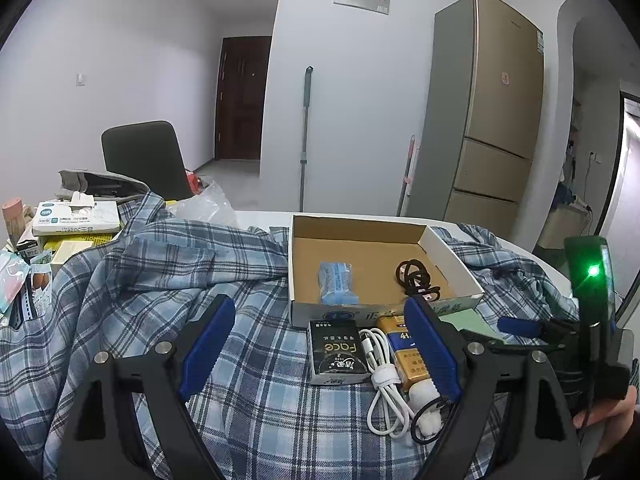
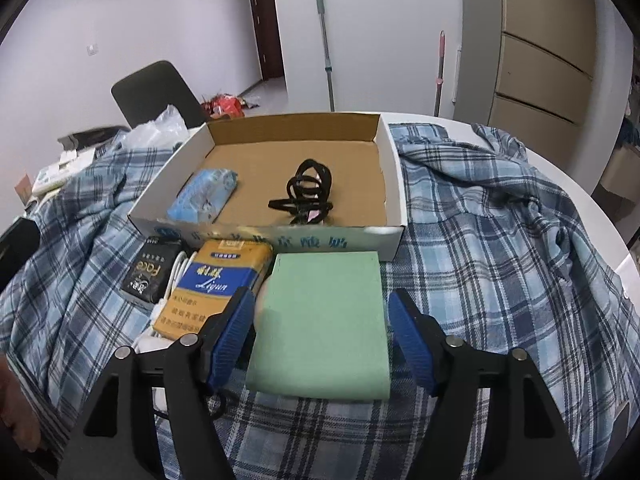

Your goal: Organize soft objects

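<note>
A shallow cardboard box [image 2: 394, 184], white outside and brown inside, sits on a blue plaid shirt [image 2: 500, 248] spread over a round white table [image 2: 600, 216], and it serves as the landmark here. Inside it lie one blue packet of tissues [image 2: 204, 196] toward its left wall and one tangle of black hair ties [image 2: 306, 192] nearer the middle. Just in front of the box, a flat green pad [image 2: 324, 320] lies on the shirt between the blue pads of the right gripper [image 2: 324, 332]; its jaws stand apart with a gap on the right side, not pressing the pad. Left of the pad and also in front of the box lie one yellow-and-blue pack reading "Liqun" [image 2: 216, 280], one coiled white cable [image 1: 382, 376], and one black pack reading "Face" [image 1: 338, 352]. The box's front wall carries blue print too blurred to read. The left gripper [image 1: 320, 344] hangs wide open over the shirt in front of the box, nothing between its jaws. Far left of the box, the table holds a stack of paper goods with a tissue box [image 1: 76, 216] and a clear plastic bag [image 1: 204, 204]. Behind the box stand one dark chair [image 1: 144, 156], two mop handles [image 1: 306, 136] against a white wall, a gold refrigerator [image 1: 496, 112], and a dark wooden door [image 1: 240, 96].
</note>
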The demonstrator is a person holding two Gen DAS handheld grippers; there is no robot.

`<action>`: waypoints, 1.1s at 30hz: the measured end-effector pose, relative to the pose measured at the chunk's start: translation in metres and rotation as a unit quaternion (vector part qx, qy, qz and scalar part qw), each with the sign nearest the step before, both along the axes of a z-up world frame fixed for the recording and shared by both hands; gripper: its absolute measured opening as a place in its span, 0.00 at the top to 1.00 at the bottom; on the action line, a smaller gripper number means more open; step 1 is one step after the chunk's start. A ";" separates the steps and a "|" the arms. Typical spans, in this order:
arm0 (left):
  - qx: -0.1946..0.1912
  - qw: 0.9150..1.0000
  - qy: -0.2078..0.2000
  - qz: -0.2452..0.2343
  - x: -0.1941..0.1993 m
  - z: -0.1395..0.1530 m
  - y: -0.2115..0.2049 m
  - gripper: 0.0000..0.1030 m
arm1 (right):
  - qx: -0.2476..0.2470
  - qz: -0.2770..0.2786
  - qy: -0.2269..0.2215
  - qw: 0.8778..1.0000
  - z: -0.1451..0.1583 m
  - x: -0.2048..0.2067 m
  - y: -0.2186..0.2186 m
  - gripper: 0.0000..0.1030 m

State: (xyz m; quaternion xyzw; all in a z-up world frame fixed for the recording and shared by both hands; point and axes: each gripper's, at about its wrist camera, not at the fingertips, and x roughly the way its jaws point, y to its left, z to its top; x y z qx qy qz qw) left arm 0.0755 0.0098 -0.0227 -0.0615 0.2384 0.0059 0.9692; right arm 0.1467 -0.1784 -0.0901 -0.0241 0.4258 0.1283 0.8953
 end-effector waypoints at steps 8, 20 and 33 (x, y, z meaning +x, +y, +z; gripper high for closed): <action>0.000 1.000 0.001 0.000 0.001 0.000 0.001 0.14 | -0.014 0.007 0.021 1.000 -0.009 0.004 0.008 0.32; 0.000 1.000 0.008 0.000 0.003 -0.003 0.003 0.14 | -0.021 0.004 0.033 0.999 -0.014 0.006 0.007 0.32; 0.003 1.000 0.010 -0.003 0.003 -0.003 0.002 0.14 | -0.016 -0.003 0.037 0.999 -0.016 0.010 0.004 0.21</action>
